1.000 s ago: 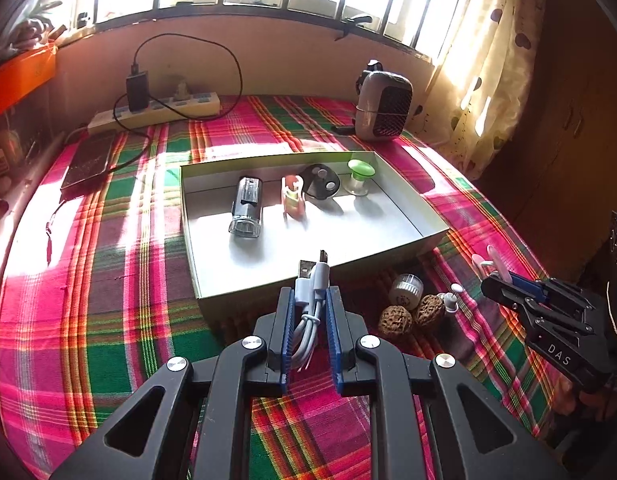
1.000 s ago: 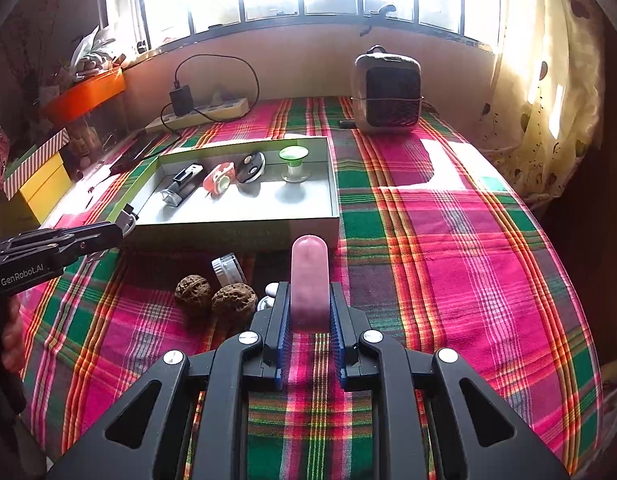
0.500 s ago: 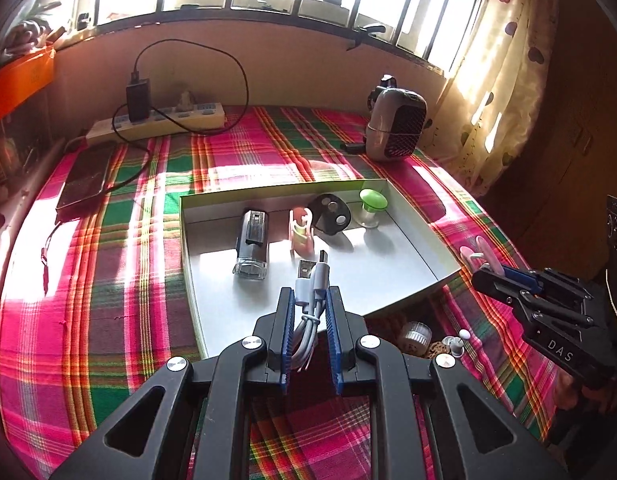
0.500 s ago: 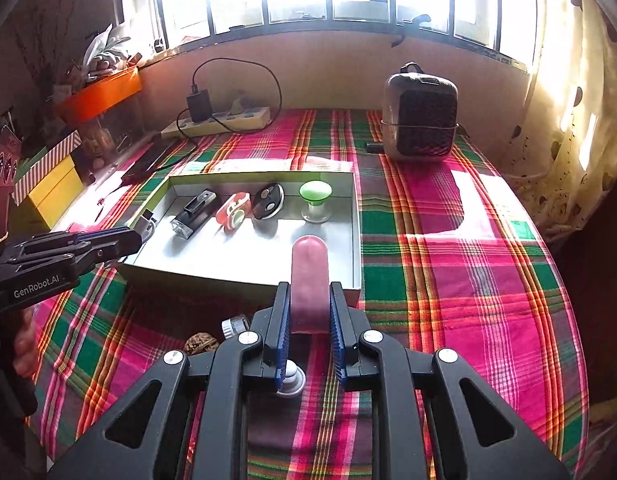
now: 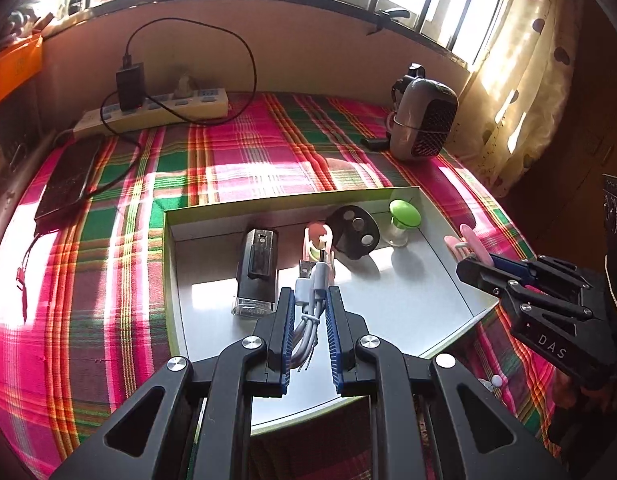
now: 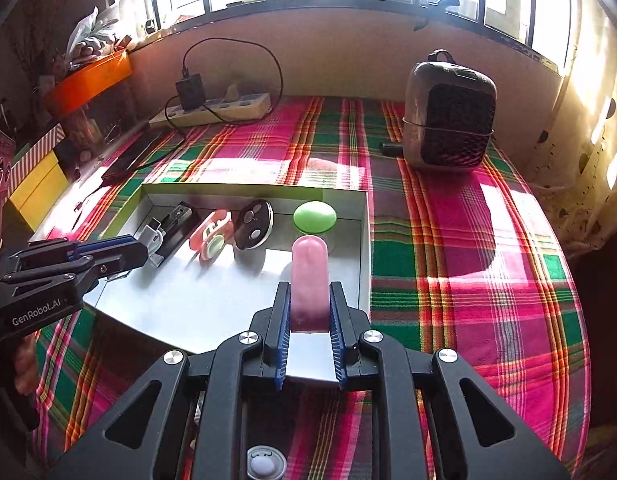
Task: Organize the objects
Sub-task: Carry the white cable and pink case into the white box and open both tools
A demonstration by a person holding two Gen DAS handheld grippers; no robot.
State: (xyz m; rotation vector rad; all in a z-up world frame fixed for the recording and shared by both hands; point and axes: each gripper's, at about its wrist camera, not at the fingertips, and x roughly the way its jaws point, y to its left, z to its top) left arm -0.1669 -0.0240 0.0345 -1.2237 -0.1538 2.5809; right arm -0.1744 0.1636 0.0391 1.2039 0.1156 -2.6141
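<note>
You've got the left gripper [image 5: 307, 304] jaws clamped on the coiled USB cable [image 5: 308, 300] and the right gripper [image 6: 308, 304] on the pink case [image 6: 309, 280], both over the tray [image 5: 170, 280], so releasing w/o lowering risks knocking the flashlight [image 5: 257, 270] or green-cap jar [image 6: 314, 218].

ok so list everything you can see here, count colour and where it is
tray: 1, white inside, green rim, mid table
bike light: 1, black, tray left
clip holder: 1, pink, beside the light
oval fob: 1, black, two silver dots, tray back
mushroom cap item: 1, green top, clear base, tray back right
usb cable: 1, white, bundled, in left tool
pink case: 1, pink, in right tool
heater: 1, grey and black, far right
power strip: 1, cream, black charger plugged in, far left
phone: 1, black, left edge
tablecloth: 1, pink-green plaid
left tool: 1, black, blue pads, shut on cable
right tool: 1, same, shut on case
</note>
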